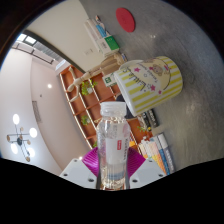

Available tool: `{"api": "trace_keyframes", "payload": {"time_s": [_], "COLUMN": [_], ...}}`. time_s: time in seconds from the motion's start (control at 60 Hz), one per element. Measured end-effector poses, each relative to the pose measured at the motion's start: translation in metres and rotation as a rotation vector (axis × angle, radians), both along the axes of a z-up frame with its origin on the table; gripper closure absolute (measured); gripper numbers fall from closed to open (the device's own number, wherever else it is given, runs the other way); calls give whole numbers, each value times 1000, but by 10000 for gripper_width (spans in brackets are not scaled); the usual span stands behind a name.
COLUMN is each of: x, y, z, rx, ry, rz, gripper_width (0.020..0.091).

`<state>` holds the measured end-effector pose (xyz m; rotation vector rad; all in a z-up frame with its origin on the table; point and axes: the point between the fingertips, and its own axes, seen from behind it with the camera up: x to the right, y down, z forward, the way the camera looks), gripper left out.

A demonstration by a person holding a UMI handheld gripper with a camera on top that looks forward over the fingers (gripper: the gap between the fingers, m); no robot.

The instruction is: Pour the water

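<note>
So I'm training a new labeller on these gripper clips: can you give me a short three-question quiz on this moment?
1. True or false: the clear plastic water bottle with the red label stands between the fingers of the gripper.
2. What pattern is on the cup-shaped container beyond the bottle? A) yellow and white stripes B) blue dots C) plain black
3. Fill in: the flat round disc on the grey surface is coloured ____.

Key: 1 true; 2 A; 3 red.
</note>
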<state>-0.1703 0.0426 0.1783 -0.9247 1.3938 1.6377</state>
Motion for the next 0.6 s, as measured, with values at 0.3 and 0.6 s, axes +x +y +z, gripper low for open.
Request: {"api": "trace_keyframes", "payload": {"time_s": [0.3,0.6], "x": [5,52], "y": [-3,-11], "z": [-3,37], "rx": [-17,-133], "ry": [42,-991], "rz": [-5,-112], "gripper_width": [745,744]}}
